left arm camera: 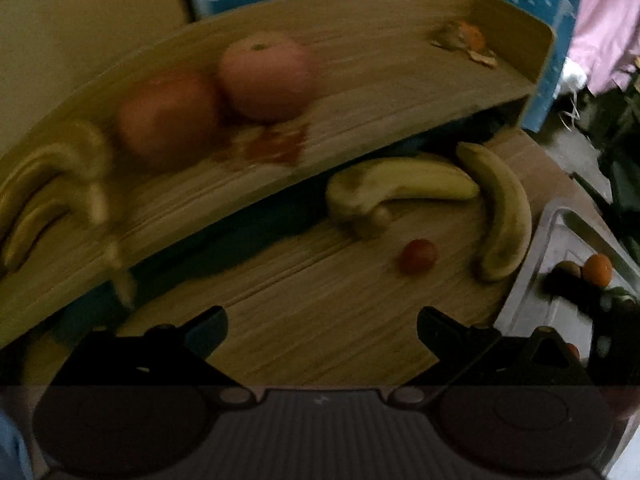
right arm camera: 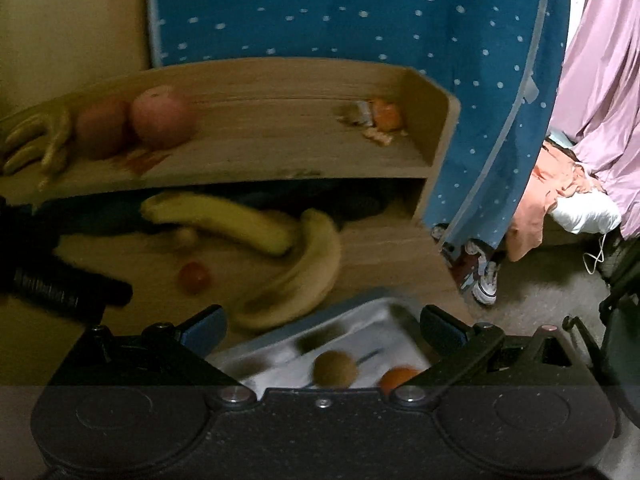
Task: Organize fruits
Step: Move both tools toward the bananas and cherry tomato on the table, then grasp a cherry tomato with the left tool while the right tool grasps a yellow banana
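Note:
Two yellow bananas (left arm camera: 404, 188) (right arm camera: 224, 216) lie on the wooden table, and a small red tomato (left arm camera: 418, 256) (right arm camera: 195, 277) sits in front of them. On the raised wooden shelf (left arm camera: 360, 92) (right arm camera: 280, 128) rest two reddish apples (left arm camera: 264, 76) (right arm camera: 162, 116), a bunch of small bananas (left arm camera: 44, 184) (right arm camera: 36, 140) at the left and an orange with peel (left arm camera: 466, 40) (right arm camera: 386, 116) at the right. My left gripper (left arm camera: 322, 332) is open above the bare table. My right gripper (right arm camera: 324, 330) is open over a metal tray (right arm camera: 360, 324) (left arm camera: 560, 240) that holds a kiwi (right arm camera: 334, 368) and an orange (right arm camera: 398, 378).
A blue dotted cloth (right arm camera: 360, 12) hangs behind the shelf. Pink fabric (right arm camera: 600, 80), a shoe (right arm camera: 486, 280) and the floor lie to the right. The left gripper's dark body (right arm camera: 52, 280) shows at the left of the right wrist view.

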`<state>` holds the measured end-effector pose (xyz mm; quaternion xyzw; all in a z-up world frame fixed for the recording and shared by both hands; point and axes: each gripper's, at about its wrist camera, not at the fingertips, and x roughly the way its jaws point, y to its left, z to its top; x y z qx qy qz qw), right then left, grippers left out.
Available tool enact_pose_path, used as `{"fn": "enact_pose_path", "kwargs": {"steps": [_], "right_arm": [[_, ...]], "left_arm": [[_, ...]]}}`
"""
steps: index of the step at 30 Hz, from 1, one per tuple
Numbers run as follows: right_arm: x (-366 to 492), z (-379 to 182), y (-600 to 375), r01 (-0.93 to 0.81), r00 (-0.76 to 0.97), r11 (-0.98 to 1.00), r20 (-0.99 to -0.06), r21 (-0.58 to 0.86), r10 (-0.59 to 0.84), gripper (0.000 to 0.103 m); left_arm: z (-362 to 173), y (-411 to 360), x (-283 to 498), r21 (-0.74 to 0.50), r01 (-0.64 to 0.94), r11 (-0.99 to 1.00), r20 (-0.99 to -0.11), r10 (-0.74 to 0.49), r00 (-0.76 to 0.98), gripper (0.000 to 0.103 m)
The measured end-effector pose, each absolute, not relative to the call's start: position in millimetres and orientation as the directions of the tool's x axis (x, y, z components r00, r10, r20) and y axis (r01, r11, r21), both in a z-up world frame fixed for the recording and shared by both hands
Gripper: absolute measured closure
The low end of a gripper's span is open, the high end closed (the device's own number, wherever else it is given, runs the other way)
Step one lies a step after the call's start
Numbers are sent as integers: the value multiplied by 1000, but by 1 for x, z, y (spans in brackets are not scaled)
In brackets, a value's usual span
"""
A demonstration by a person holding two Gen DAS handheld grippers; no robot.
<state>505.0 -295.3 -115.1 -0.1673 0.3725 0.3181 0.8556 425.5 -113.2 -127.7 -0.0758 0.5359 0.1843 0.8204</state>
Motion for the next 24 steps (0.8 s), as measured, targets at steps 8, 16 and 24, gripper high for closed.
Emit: {"fn": "enact_pose_path", "kwargs": {"steps": [8, 16, 24], "right_arm": [[553, -129, -287, -722, 438, 692, -764, 15, 474, 6], [576, -136, -267, -747, 401, 662, -757, 55, 515, 21], [591, -146, -255, -728, 350, 677, -792, 106, 501, 32]], "left_arm": [[-141, -130, 451, 77, -324, 943, -895, 209, 394, 0], [-148, -137, 457, 85, -280, 956, -876, 205, 437, 7], [-152, -137, 464, 66, -262, 963, -871, 184, 455, 30]]}}
